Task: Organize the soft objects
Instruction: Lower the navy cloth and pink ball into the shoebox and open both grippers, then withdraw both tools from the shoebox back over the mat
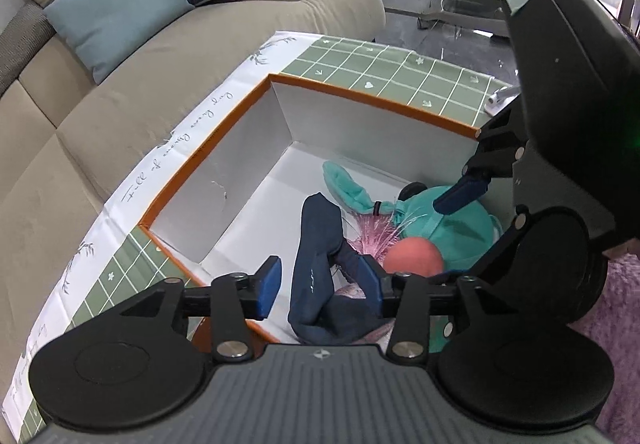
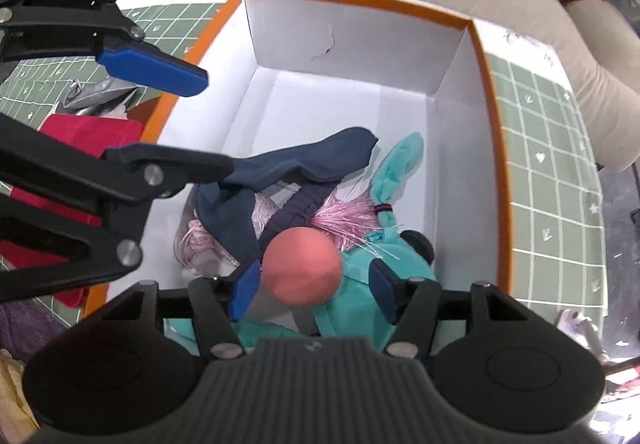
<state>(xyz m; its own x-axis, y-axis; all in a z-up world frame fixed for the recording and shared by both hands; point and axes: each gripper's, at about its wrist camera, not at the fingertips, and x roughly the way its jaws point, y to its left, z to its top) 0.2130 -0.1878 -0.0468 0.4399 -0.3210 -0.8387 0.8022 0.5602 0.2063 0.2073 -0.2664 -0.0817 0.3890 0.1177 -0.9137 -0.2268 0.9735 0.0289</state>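
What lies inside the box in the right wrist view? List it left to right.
Pink fabric bundle → navy sock → salmon ball → teal plush, all inside the box.

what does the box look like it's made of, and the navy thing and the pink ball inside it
Box: likely cardboard; matte white walls, orange rim, a small scuff.
Navy thing: thin knit fabric, probably a sock; it drapes limply in folds.
Pink ball: matte, smooth, perhaps foam or soft rubber; no shine, faint flat facets. I can't tell which.
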